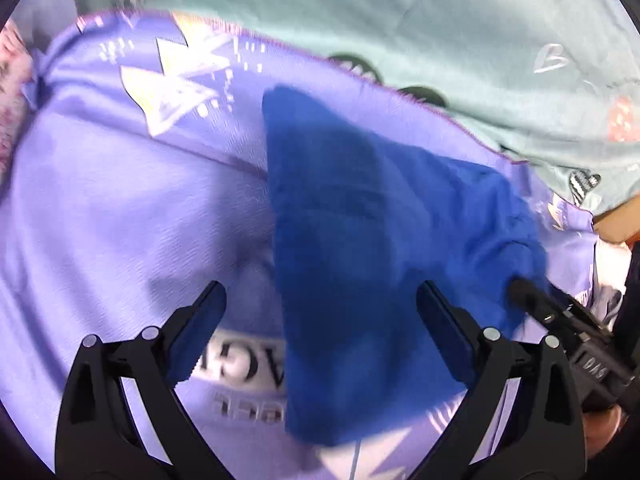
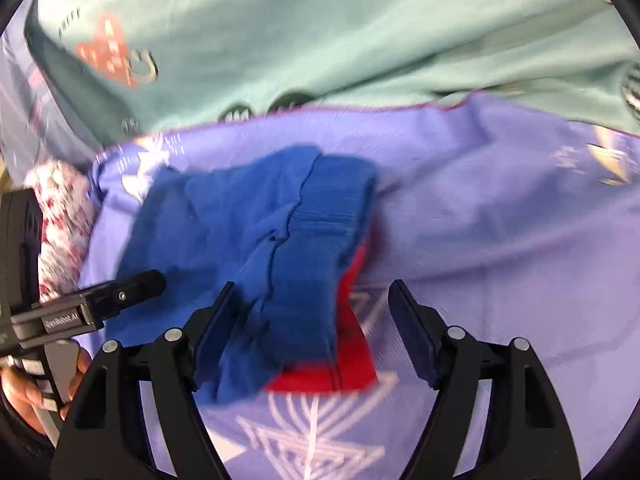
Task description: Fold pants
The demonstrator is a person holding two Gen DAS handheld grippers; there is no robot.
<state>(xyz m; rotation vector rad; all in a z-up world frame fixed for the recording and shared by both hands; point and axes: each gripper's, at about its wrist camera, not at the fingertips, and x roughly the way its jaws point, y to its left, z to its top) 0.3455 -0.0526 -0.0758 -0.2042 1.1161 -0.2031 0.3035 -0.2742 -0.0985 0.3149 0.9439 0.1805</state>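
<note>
The blue pants (image 2: 256,248) lie bunched and partly doubled over on the purple printed blanket (image 2: 500,216), red lining showing at one edge. Left claw (image 1: 320,328) and right claw (image 2: 310,328) both hang open above them, gripping nothing. Judging by the loose heap, one fold seems laid; squaring and further folds remain.

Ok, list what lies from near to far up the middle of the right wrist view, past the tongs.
White geometric print on the purple cloth → red fabric → blue pants → bare purple cloth → mint green cloth.
</note>
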